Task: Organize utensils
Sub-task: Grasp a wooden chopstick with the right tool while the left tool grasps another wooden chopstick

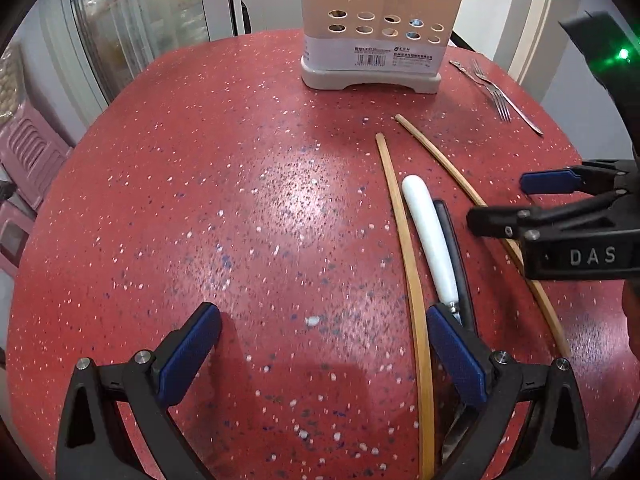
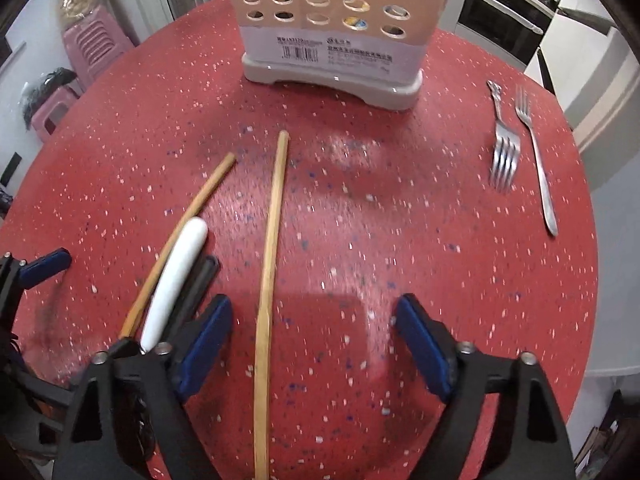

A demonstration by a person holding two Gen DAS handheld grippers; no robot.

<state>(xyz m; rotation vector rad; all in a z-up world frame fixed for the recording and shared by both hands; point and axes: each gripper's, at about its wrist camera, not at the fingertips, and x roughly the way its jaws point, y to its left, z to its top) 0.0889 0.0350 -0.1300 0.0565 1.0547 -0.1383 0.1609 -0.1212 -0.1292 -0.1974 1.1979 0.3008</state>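
Note:
A beige utensil holder with round holes (image 1: 376, 36) (image 2: 336, 28) stands at the far side of the red speckled table (image 1: 224, 208). Two wooden chopsticks (image 1: 404, 240) (image 2: 272, 240) lie apart on the table. Between them lie a white-handled utensil (image 1: 430, 240) (image 2: 176, 276) and a black-handled one (image 1: 454, 256) (image 2: 198, 284). Two metal forks (image 1: 498, 98) (image 2: 506, 152) lie at the right. My left gripper (image 1: 324, 356) is open and empty, left of the chopsticks. My right gripper (image 2: 314, 348) is open, low over one chopstick; it also shows in the left wrist view (image 1: 520, 200).
Pink plastic stools (image 1: 28, 156) (image 2: 90, 48) stand beyond the table's left edge. A white oven and counter (image 2: 508, 20) are behind the table at the right. A glass door (image 1: 132, 20) is at the back left.

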